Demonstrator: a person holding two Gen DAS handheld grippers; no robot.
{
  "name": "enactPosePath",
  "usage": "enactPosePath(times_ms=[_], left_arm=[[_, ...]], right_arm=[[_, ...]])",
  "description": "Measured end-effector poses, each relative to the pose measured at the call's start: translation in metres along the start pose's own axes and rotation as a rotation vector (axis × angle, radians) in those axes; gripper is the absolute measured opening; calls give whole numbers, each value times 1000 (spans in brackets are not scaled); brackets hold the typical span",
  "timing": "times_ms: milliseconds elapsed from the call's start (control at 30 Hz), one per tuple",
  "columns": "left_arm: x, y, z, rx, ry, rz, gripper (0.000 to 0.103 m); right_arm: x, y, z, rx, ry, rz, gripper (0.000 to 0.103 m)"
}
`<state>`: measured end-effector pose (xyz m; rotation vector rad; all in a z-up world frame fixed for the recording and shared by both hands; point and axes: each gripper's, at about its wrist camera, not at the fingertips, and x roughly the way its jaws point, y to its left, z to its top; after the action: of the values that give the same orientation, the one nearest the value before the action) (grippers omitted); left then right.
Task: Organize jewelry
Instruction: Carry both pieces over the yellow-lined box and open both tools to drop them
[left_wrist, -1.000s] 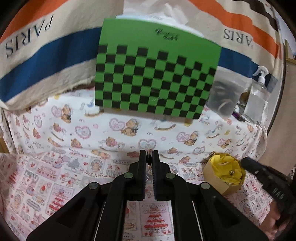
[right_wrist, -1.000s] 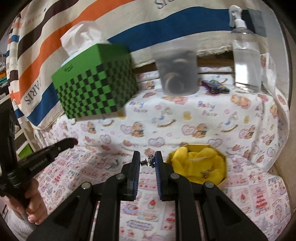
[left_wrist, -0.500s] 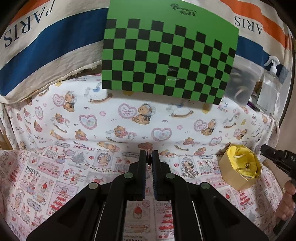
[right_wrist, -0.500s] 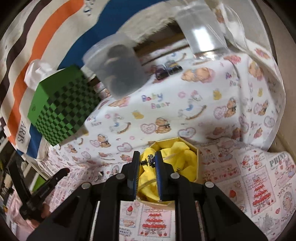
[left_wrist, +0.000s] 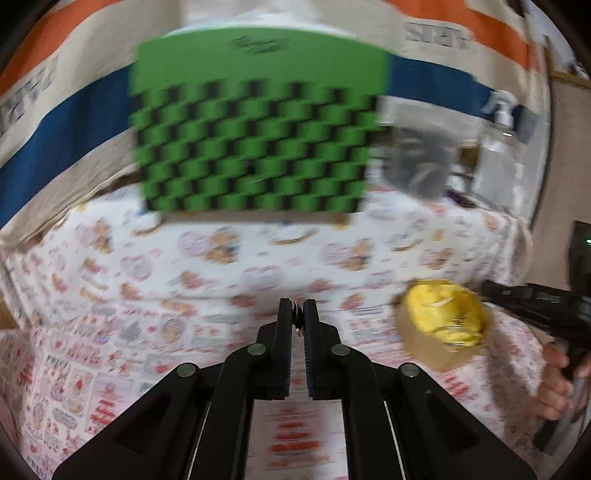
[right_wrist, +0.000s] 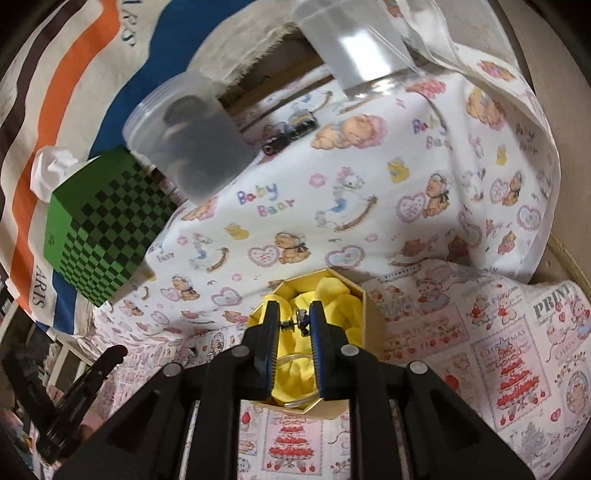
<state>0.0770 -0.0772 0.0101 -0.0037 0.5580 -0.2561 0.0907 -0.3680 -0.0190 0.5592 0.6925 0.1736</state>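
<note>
A small hexagonal box (right_wrist: 371, 308) lined with yellow cloth sits on the patterned tablecloth; it also shows in the left wrist view (left_wrist: 424, 343). My right gripper (right_wrist: 293, 319) hangs just over the yellow cloth, shut on a small earring (right_wrist: 295, 322) pinched between its fingertips. My left gripper (left_wrist: 297, 314) is left of the box above the cloth, shut on a small ring-like piece of jewelry (left_wrist: 297, 320). Other small jewelry pieces (right_wrist: 199, 350) lie on the cloth left of the box. The left view is motion-blurred.
A green checkered tissue box (right_wrist: 107, 229), a frosted plastic jar (right_wrist: 192, 136) and a clear spray bottle (left_wrist: 498, 147) stand at the back. A striped cloth hangs behind. A small dark item (right_wrist: 291, 133) lies near the jar.
My right gripper has moved over the yellow-lined box with the earring and dipped closer. My left gripper, still shut on its piece, has pulled back and swung toward the box.
</note>
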Motion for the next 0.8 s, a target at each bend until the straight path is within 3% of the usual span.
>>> enactPosePath(times_ms=[200, 433, 633, 800], left_arm=[[20, -55, 12, 16, 71, -158, 5], [46, -101, 20, 49, 124, -207, 5], [66, -113, 17, 15, 180, -271, 5], [78, -123, 14, 33, 205, -276, 5]], right_arm=[[1, -8, 3, 44, 9, 17, 15], [1, -19, 3, 121, 28, 67, 15], [0, -27, 3, 154, 24, 73, 15], [2, -32, 2, 180, 34, 82, 16]])
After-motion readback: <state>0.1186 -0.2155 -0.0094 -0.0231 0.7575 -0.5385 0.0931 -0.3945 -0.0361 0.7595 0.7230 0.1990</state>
